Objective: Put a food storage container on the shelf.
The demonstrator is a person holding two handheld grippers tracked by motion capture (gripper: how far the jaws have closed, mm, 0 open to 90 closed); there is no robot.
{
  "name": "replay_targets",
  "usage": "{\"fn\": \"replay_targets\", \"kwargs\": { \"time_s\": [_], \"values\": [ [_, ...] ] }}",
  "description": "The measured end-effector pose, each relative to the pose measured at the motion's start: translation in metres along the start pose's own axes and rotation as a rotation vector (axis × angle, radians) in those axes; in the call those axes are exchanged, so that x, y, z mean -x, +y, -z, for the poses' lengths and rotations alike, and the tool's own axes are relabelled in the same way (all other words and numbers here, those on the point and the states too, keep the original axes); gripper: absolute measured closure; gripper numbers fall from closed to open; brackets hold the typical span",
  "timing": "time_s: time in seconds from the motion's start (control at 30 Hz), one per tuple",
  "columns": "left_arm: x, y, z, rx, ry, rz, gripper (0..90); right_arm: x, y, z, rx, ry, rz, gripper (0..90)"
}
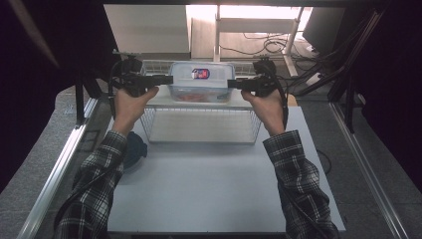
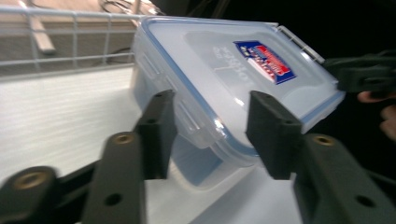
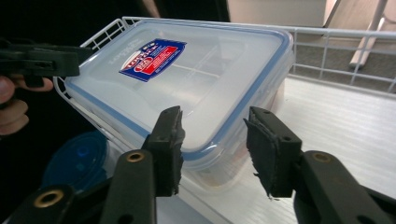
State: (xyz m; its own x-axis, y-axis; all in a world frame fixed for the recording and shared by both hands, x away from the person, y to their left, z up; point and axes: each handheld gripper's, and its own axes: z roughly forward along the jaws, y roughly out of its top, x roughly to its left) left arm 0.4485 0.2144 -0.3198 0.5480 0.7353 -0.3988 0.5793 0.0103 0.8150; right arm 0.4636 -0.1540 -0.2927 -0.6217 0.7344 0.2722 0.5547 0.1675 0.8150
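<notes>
A clear plastic box [image 1: 201, 82] with a blue-rimmed lid and a red and blue label stands on the white upper level of a wire rack [image 1: 199, 124]. Something reddish shows through its wall. My left gripper [image 1: 170, 79] is at the box's left end, my right gripper [image 1: 231, 83] at its right end. In the left gripper view the box [image 2: 224, 74] has its near end between the jaws of my left gripper [image 2: 212, 126]. In the right gripper view the box [image 3: 196, 74] likewise reaches between the jaws of my right gripper [image 3: 212, 140]. Neither pair of pads visibly presses on it.
The rack stands at the back of a white table [image 1: 214, 189]. A dark blue round object [image 1: 134, 149] lies on the table left of the rack, by the left sleeve. Wire rails [image 3: 336, 51] run along the rack's far side. Dark frames and cables stand beyond.
</notes>
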Motion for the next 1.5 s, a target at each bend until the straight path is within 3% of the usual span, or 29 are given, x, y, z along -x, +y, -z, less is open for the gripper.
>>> {"fn": "replay_targets", "kwargs": {
  "time_s": [0.07,0.23,0.3,0.43,0.53,0.6,0.8,1.17,1.5],
  "values": [
    [0.004,-0.002,0.003,0.028,-0.004,-0.026,45.4,-0.001,0.0,0.003,0.005,-0.007,0.039,47.8],
    [0.019,-0.011,0.014,0.065,-0.024,-0.111,33.1,-0.007,-0.005,0.008,0.022,0.027,0.121,32.3],
    [0.025,-0.017,0.017,0.056,-0.028,-0.144,28.0,-0.01,-0.009,0.01,0.028,0.028,0.15,26.3],
    [0.039,-0.032,0.022,0.032,0.008,-0.262,19.3,-0.017,-0.023,0.014,0.039,0.012,0.201,13.0],
    [0.047,-0.044,0.026,0.022,0.019,-0.303,15.4,-0.02,-0.029,0.016,0.046,-0.002,0.217,10.0],
    [0.05,-0.051,0.029,0.017,0.018,-0.313,12.6,-0.024,-0.037,0.018,0.048,-0.013,0.25,7.1],
    [0.057,-0.073,0.031,-0.032,0.003,-0.326,9.1,-0.03,-0.053,0.025,0.06,0.0,0.284,4.0],
    [0.063,-0.108,0.031,-0.042,-0.003,-0.337,6.0,-0.045,-0.081,0.036,0.042,-0.007,0.355,1.5],
    [0.071,-0.142,0.034,-0.043,-0.023,-0.338,3.7,-0.056,-0.114,0.042,0.063,-0.004,0.397,0.0]
  ]
}}
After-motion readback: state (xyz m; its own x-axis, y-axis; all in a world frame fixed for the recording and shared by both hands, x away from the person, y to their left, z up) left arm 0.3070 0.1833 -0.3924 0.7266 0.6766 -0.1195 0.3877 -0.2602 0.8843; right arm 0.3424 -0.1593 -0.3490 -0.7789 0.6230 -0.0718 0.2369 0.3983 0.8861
